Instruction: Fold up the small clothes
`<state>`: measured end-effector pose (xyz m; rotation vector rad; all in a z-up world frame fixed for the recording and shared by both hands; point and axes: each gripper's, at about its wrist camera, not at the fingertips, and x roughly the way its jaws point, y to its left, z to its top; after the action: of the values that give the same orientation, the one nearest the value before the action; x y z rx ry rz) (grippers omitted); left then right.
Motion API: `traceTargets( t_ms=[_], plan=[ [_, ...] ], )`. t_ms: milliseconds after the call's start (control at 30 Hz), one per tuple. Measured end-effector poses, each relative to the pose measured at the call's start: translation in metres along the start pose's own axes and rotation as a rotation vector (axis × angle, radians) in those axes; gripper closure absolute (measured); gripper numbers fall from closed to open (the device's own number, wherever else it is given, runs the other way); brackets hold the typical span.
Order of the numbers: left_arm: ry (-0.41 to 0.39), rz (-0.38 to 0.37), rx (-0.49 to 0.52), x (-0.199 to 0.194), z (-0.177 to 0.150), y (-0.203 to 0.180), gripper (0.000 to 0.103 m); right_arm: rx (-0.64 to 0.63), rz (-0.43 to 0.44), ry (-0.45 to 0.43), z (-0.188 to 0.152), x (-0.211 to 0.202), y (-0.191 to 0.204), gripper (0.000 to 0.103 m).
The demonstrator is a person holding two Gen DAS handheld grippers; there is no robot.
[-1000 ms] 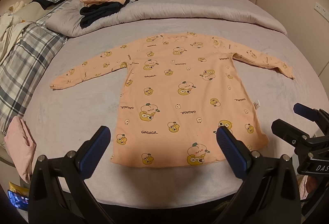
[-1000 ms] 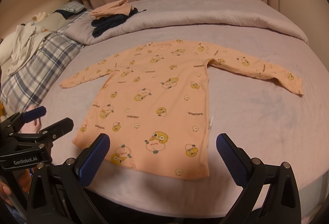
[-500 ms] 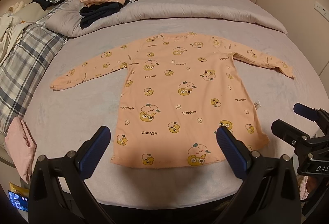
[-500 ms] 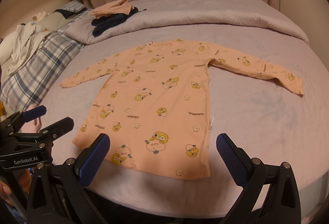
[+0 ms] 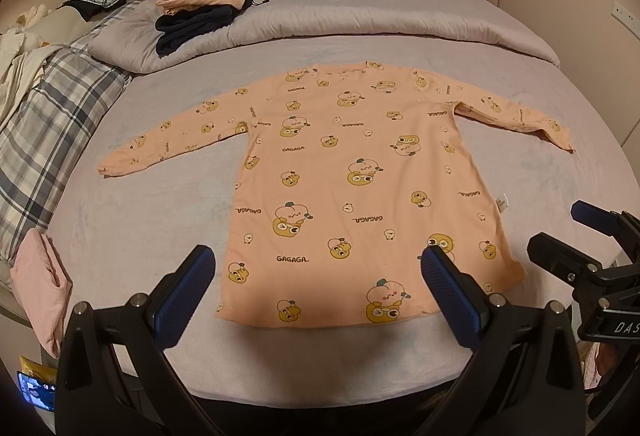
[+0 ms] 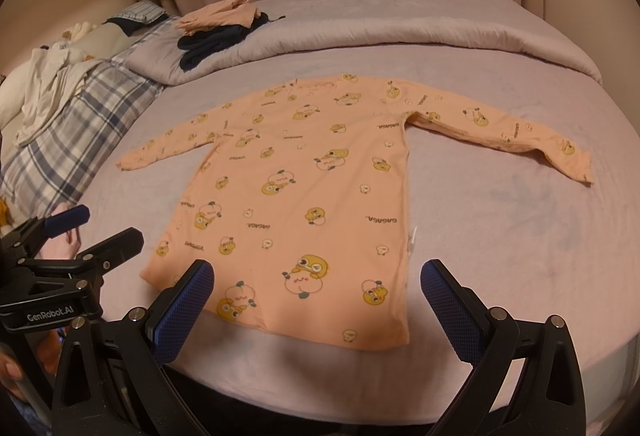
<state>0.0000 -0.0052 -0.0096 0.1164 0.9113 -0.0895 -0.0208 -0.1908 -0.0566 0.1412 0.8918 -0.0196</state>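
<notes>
A small peach long-sleeved top [image 5: 352, 176] [image 6: 304, 188] printed with yellow cartoon figures lies flat on the bed, both sleeves spread out to the sides, hem nearest me. My left gripper [image 5: 318, 288] hovers open just before the hem, nothing between its blue-padded fingers. My right gripper [image 6: 318, 290] is open too, over the hem's right part, and empty. Each gripper shows at the edge of the other's view: the right gripper [image 5: 576, 240] and the left gripper [image 6: 88, 232].
A lilac sheet [image 5: 160, 204] covers the bed, with a rolled duvet [image 5: 360, 24] at the back. Folded peach and dark clothes [image 5: 196, 12] sit on it. A plaid pillow [image 5: 48, 124] and a pink cloth [image 5: 40, 280] lie at left. Curtains hang behind.
</notes>
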Motion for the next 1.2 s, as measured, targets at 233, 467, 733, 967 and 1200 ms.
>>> traceTargets(
  t_ms=[233, 467, 733, 967, 1200],
  plan=[
    [0.0, -0.01, -0.007, 0.001, 0.001, 0.003, 0.0, 0.011, 0.006, 0.008, 0.001, 0.003, -0.005, 0.001],
    [0.007, -0.009, -0.001, 0.006, 0.004, -0.002, 0.0, 0.02, 0.018, 0.017, 0.002, 0.006, -0.009, 0.001],
    [0.088, -0.115, -0.07, 0.037, 0.004, 0.005, 0.0, 0.287, 0.367, 0.065, -0.001, 0.042, -0.058, 0.001],
    [0.221, -0.287, -0.21, 0.089, 0.003, 0.011, 0.0, 0.585, 0.38, -0.036, -0.013, 0.057, -0.142, 0.001],
    [0.245, -0.375, -0.238, 0.122, 0.021, -0.002, 0.0, 0.834, 0.256, -0.181, -0.021, 0.045, -0.237, 0.001]
  ],
)
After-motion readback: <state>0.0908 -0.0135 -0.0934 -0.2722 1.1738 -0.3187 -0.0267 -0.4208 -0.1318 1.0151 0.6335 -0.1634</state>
